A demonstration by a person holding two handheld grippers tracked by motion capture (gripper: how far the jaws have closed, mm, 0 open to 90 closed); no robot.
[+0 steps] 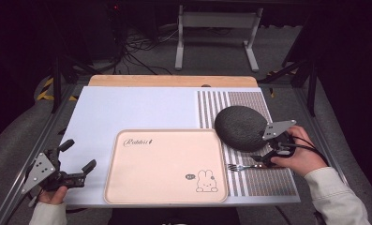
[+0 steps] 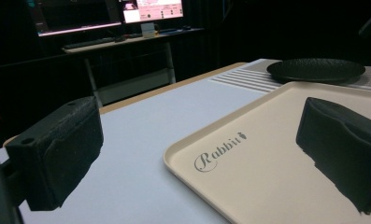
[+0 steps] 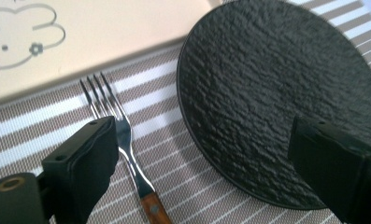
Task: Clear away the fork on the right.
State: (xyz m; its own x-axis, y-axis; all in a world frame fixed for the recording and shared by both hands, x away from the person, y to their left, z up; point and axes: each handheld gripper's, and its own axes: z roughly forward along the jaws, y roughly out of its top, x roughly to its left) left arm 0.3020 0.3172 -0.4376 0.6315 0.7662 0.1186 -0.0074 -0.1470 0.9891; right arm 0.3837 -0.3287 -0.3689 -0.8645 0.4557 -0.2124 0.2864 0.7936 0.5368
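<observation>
- The right gripper is seen in the high view at the right side of the table, held in the person's right hand
- Its jaws are spread wide and nothing is clamped between them
- In the right gripper view, the fork is seen lying flat on the striped placemat, partly under the left jaw and not pressed by either pad
- The fork's tines are pointed toward the beige tray and its wooden handle toward the camera
- In the high view, the fork is found just beside the right edge of the beige tray, on the striped placemat
- The black plate is placed on the same placemat, just behind the fork and close to the right gripper; its rough dark face is seen between the jaws in the right gripper view
- The left gripper is held in the left hand at the table's near left corner, well apart from the fork
- Its jaws are likewise parted, and no object is gripped; the white table surface and a corner of the tray are seen between them
- The tray is marked with a rabbit drawing and a script word
</observation>
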